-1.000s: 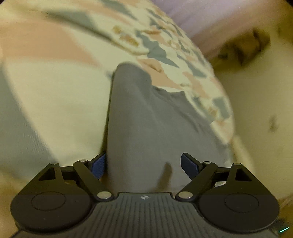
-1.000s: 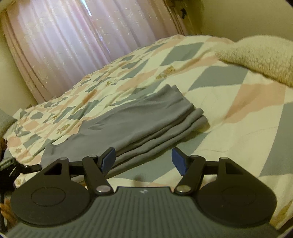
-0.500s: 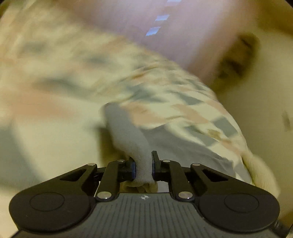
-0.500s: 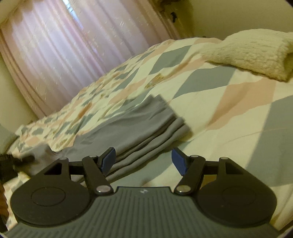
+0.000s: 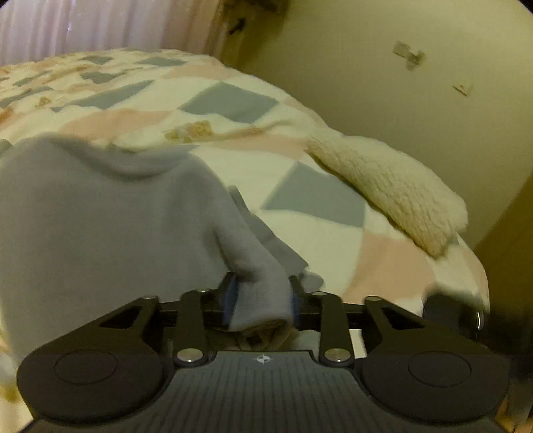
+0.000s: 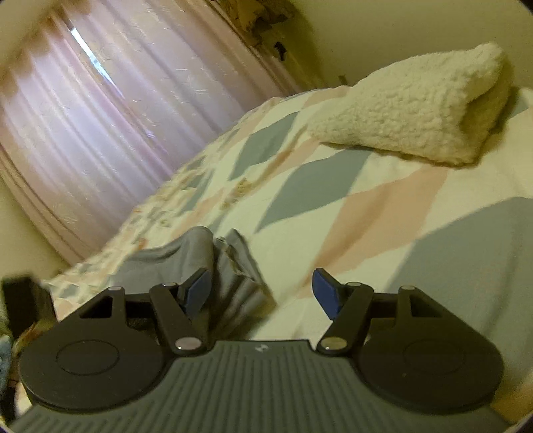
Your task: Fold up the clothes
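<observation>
**Ana:** Pale walls, a pink curtain [image 5: 83,26] at eleven o'clock, and a bed under a quilt [image 5: 233,100] of grey, pink and cream diamonds: that is the left wrist view. What is the claw doing?

**Ben:** The left gripper [image 5: 261,299] has a bunched fold of the grey garment [image 5: 100,216] between its blue pads, and the jaws are opening. The cloth fills the gap and seems to touch both pads, so I read it as a loosening pinch, not yet a release. The rest of the garment drapes up and out toward nine o'clock, blurred, probably lifted so this edge can be carried over.

**Ana:** And at three o'clock?

**Ben:** A cream fleece blanket [image 5: 393,186], folded, lying apart from the garment near the bed's edge by the wall.

**Ana:** Now the right wrist view.

**Ben:** Same curtain [image 6: 100,116] from nine to twelve, same quilt [image 6: 366,206]. The right gripper [image 6: 260,289] stands spread wide with nothing between its pads. The grey garment [image 6: 186,256] lies crumpled on the quilt around its left pad, at about seven o'clock from centre. The fleece blanket [image 6: 416,106] sits at one o'clock.

**Ana:** Why keep that claw wide?

**Ben:** My guess: it waits to take or flatten the fold the left one brings across.
</observation>
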Motion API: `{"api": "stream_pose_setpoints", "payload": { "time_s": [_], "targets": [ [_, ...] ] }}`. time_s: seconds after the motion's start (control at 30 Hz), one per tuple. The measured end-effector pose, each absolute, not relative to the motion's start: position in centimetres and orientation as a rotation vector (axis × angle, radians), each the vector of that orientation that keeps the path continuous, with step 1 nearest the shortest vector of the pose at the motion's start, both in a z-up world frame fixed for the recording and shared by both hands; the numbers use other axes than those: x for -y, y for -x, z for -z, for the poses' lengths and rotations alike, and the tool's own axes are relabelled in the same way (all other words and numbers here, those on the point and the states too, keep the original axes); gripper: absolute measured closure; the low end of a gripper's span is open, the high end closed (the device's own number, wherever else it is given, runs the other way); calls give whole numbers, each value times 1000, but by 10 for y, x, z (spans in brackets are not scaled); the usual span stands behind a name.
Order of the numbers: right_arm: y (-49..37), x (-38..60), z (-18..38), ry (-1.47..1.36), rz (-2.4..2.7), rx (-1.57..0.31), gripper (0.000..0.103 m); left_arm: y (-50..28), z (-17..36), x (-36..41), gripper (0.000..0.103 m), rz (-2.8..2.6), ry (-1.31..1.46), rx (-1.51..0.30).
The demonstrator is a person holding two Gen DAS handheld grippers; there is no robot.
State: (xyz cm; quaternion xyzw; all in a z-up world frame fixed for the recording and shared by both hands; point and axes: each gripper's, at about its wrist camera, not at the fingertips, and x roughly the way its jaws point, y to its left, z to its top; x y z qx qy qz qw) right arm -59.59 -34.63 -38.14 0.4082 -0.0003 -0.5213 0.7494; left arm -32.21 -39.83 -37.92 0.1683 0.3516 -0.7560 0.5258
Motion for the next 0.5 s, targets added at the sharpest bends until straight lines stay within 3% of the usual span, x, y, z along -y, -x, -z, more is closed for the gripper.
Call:
{"api": "stream_pose_setpoints", "payload": {
  "time_s": [0.07,0.17,0.3,0.43,0.47,0.5],
  "targets": [
    [595,363,383,-941,1063,38,38,318,372,379,49,1875,-359,-861],
    [577,391,384,-986,926,43,38,295,346,349,51,1923,-305,-817],
    [538,422,390,-966,881,-83,44,256,324,341,55,1820,-290,-650],
    [517,453,404,-967,870,-194,48,224,328,358,55,1735,-303,-655],
    [513,459,409,-983,853,-215,65,220,331,363,55,1731,-304,-653],
    [510,462,412,-993,830,-225,90,218,333,367,55,1730,-304,-648]
  ]
}}
